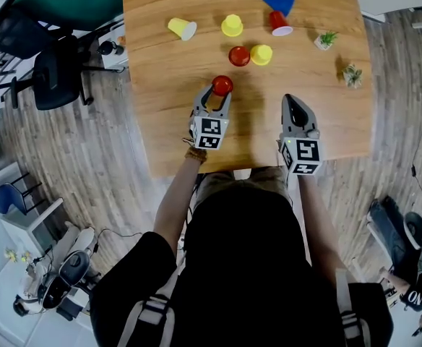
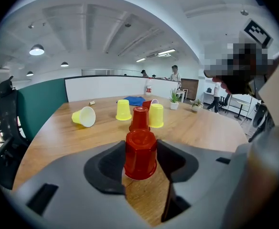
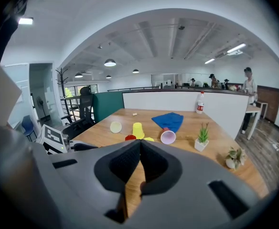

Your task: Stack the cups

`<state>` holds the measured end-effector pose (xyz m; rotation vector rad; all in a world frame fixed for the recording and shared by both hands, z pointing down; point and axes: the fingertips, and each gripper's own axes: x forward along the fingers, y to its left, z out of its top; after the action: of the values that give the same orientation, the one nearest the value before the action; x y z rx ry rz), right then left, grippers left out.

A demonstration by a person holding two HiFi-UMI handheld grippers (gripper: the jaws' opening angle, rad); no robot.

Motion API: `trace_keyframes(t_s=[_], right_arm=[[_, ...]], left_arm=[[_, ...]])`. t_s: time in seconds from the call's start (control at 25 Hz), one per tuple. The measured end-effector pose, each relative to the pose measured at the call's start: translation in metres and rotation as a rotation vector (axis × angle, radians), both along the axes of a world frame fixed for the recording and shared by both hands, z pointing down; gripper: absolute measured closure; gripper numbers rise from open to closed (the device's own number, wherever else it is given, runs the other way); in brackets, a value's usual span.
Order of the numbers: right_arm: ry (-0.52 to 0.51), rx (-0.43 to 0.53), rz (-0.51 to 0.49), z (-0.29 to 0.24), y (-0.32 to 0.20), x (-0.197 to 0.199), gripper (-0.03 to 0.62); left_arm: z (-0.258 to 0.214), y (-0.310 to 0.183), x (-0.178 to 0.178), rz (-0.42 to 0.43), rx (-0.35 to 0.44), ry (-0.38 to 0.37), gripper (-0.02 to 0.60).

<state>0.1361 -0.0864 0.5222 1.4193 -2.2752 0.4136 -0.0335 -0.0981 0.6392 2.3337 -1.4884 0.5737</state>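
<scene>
Plastic by the look, thin and light: the red cup stands mouth down, left of middle toward the worktop's near edge. It probably dents easily. The left gripper clamps its sides; a gentle squeeze should suffice. The right gripper is closed and empty.

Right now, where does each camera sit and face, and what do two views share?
Head view: on the person's head, steeply down at the table; shows shoulders, forearms, left gripper, right gripper.
Left gripper view: on the left gripper, along jaws gripping the red cup, across the table.
Right gripper view: on the right gripper, along shut jaws toward the blue cloth.
Shared: the red cup, in head and left gripper views.
</scene>
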Motion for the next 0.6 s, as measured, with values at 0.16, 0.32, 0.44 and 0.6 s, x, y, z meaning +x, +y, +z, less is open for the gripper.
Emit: trace_keyframes(t_s=[0.16, 0.32, 0.44, 0.6], right_arm=[[0.012, 0.014, -0.017, 0.0, -0.009, 0.004, 0.586], [0.009, 0.002, -0.06, 0.003, -0.024, -0.005, 0.55], [0.043, 0.007, -0.14, 0.009, -0.033, -0.024, 0.497], [0.082, 0.007, -0.208, 0.023, -0.045, -0.052, 0.478]], left_arm=[[0.002, 0.003, 0.001, 0.008, -0.013, 0.005, 0.354], [-0.016, 0.009, -0.005, -0.026, -0.005, 0.065, 0.337], [-0.029, 0.02, -0.008, -0.031, 0.005, 0.086, 0.336], [-0.038, 0.036, -0.009, -0.022, 0.01, 0.092, 0.336]])
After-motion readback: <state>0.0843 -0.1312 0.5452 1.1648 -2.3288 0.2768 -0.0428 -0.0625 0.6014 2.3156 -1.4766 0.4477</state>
